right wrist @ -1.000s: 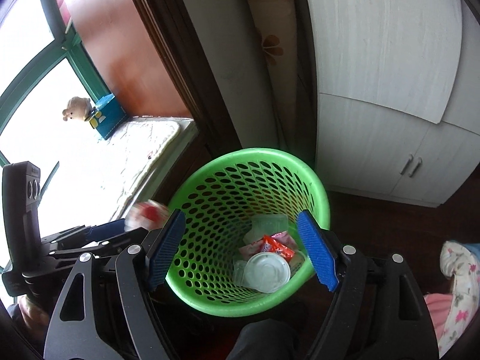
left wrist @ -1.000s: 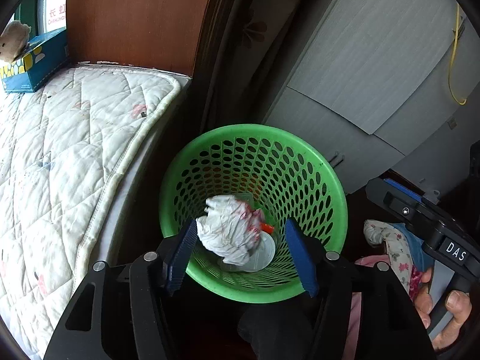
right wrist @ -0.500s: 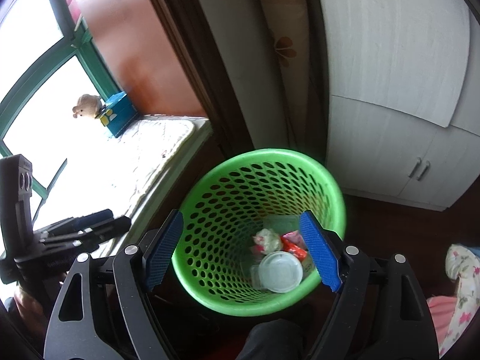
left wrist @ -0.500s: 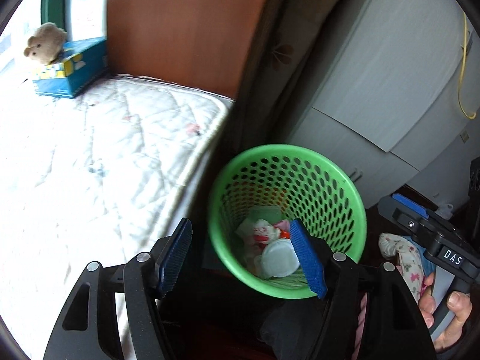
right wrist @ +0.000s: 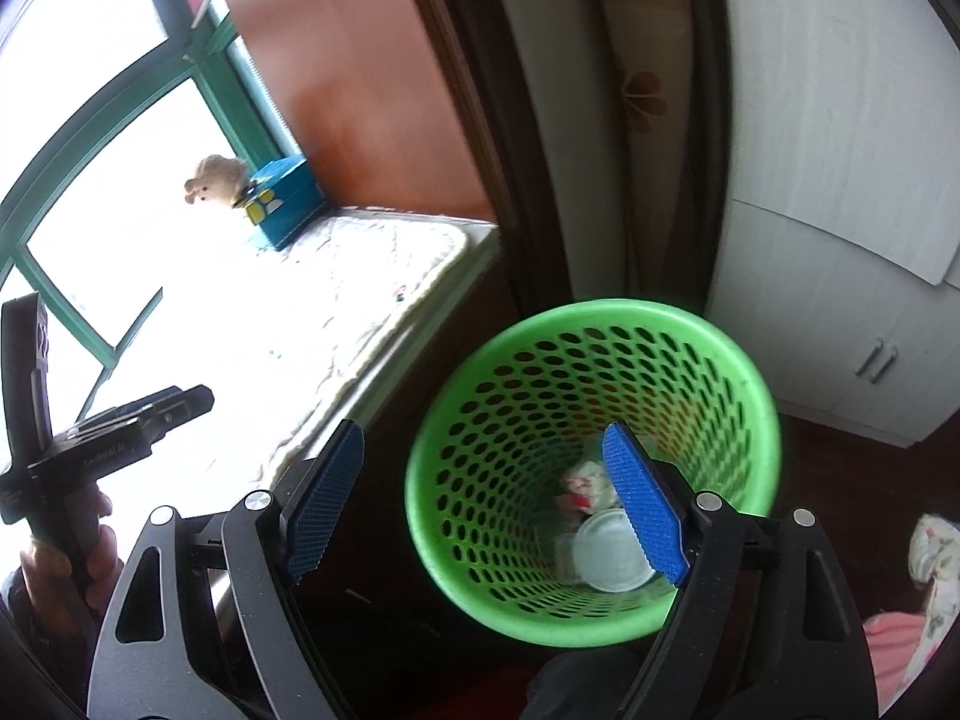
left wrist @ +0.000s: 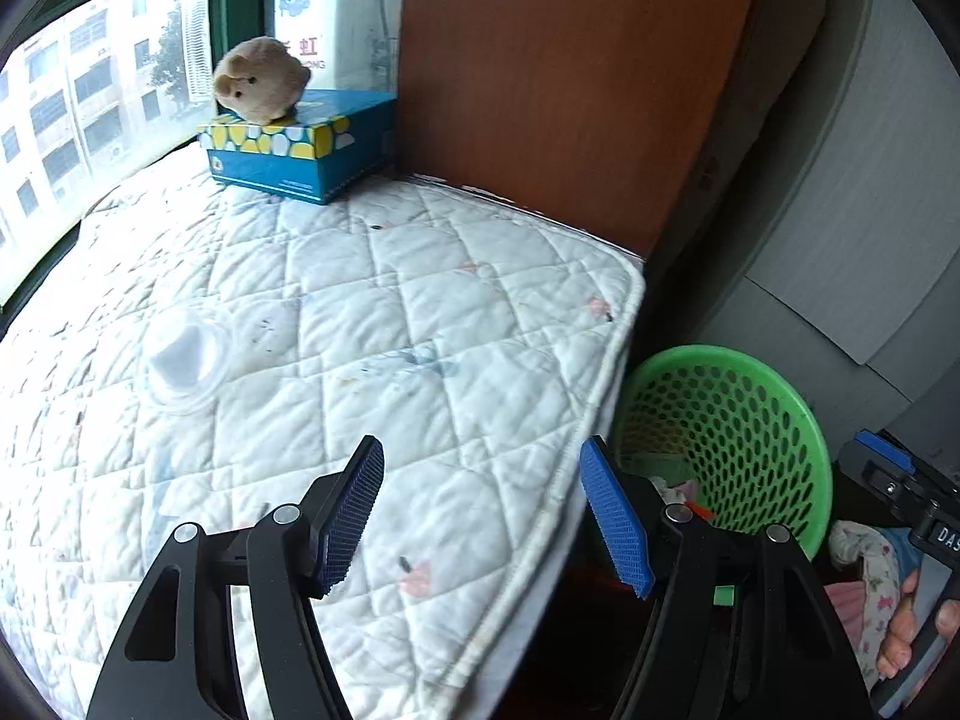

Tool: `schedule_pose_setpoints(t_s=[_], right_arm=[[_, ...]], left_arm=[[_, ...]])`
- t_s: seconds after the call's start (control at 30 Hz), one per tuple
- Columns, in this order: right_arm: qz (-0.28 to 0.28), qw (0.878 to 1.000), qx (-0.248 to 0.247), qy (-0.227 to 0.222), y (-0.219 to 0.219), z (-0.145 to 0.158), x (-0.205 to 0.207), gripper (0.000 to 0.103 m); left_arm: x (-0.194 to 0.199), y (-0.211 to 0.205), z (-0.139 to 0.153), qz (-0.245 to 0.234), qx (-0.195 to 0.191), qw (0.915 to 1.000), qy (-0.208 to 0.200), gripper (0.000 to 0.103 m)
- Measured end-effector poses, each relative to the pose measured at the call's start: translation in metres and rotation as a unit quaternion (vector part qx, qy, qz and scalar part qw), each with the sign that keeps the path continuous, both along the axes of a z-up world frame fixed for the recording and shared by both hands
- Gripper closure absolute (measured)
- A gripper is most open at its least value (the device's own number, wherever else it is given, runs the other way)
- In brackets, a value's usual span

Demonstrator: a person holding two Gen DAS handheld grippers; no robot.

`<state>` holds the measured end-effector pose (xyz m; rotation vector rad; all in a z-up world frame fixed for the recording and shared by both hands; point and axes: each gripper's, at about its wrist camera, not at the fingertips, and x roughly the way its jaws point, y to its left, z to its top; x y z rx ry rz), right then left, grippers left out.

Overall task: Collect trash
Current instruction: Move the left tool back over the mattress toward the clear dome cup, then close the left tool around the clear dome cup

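While both grippers' fingers (left wrist: 354,516) gape empty, right gripper (left wrist: 936,534) lettered "DAS"

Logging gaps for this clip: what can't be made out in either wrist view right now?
- Left wrist view: the green basket bottom, hidden by the mattress edge and a gripper finger.
- Left wrist view: the clear item on the mattress, washed out by window glare.
- Right wrist view: the mattress top, overexposed.
- Right wrist view: trash under the white lid.

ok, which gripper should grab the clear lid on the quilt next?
Left. The left gripper is open, empty and faces the quilt, lid just ahead. The right gripper, also open, sits by the bin.
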<state>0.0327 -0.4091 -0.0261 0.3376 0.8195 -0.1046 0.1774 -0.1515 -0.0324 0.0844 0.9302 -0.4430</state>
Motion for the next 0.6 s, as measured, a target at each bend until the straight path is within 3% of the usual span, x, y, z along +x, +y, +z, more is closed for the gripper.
schedule_pose_setpoints(t_s=[0.3, 0.6], right_arm=[[0.032, 0.999, 0.003, 0.004, 0.033, -0.001, 0.023, 0.021], [0.066, 0.998, 0.000, 0.011, 0.069, -0.004, 0.048, 0.021]], left_arm=[[0.045, 0.073, 0.006, 0.082, 0.020, 0.9960, -0.028, 0.037], [0.100, 0.126, -0.013, 0.120, 0.047, 0.9916, -0.015, 0.039]])
